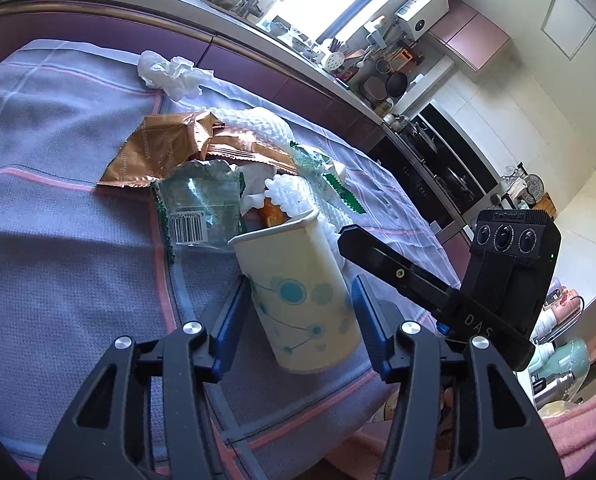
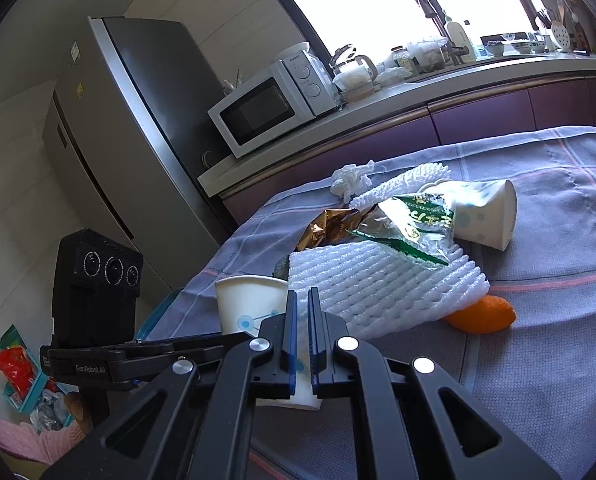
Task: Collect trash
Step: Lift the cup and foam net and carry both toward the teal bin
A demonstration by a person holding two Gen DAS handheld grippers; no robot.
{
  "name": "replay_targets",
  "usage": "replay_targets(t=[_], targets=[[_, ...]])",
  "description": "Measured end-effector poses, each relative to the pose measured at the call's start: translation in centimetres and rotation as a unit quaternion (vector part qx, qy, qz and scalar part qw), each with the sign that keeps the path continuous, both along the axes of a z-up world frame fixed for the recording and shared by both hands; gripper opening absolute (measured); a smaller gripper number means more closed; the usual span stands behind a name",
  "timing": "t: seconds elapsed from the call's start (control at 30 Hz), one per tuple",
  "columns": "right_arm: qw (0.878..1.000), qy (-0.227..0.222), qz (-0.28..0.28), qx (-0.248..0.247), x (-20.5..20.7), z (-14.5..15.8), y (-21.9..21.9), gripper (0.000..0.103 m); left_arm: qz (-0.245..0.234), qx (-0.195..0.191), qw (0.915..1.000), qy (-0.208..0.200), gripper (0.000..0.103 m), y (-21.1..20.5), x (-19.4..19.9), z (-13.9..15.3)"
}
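Left gripper (image 1: pixel 300 312): jaws wide, straddling upright paper cup (image 1: pixel 298 296); pads beside its walls, contact unclear.
Cup position: near cloth (image 1: pixel 58 240) edge, long axis vertical, trash pile (image 1: pixel 202 168) just beyond.
Right gripper (image 2: pixel 302 334): jaws nearly shut, nothing visibly held, cup (image 2: pixel 246 304) just left of the tips.
Second cup (image 2: pixel 486 216): on its side, past foam net (image 2: pixel 378 284).
Nearer arm: left, probably just needs closing.

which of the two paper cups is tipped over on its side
The far paper cup, lying on the cloth behind the white foam netting with its base facing out. The near cup stands upright between the open left gripper.
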State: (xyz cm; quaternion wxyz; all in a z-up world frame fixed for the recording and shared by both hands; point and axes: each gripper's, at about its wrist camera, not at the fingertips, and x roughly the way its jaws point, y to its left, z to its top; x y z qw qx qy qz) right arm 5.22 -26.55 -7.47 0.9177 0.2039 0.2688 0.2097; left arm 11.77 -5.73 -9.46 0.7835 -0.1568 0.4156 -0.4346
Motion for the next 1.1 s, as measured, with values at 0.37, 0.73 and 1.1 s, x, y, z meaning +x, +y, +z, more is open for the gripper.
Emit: replay_targets(t=[0.37, 0.73, 1.1], targets=[[0.997, -0.055, 0.041, 0.018, -0.7, 5.0, 1.5, 0.004, 0.032, -0.018, 0.9987, -0.036, 0.051, 4.9, -2.0, 3.3], [0.985, -0.074, 0.151, 0.036, 1.7, 8.3, 8.2, 0.004, 0.142, 0.022, 0.9866, -0.078, 0.051, 14.9, -4.2, 6.5], [0.958, -0.060, 0.277, 0.045, 6.7, 9.2, 19.3, 0.004, 0.300, 0.078, 0.9473, -0.082, 0.052, 27.9, -4.2, 7.0]])
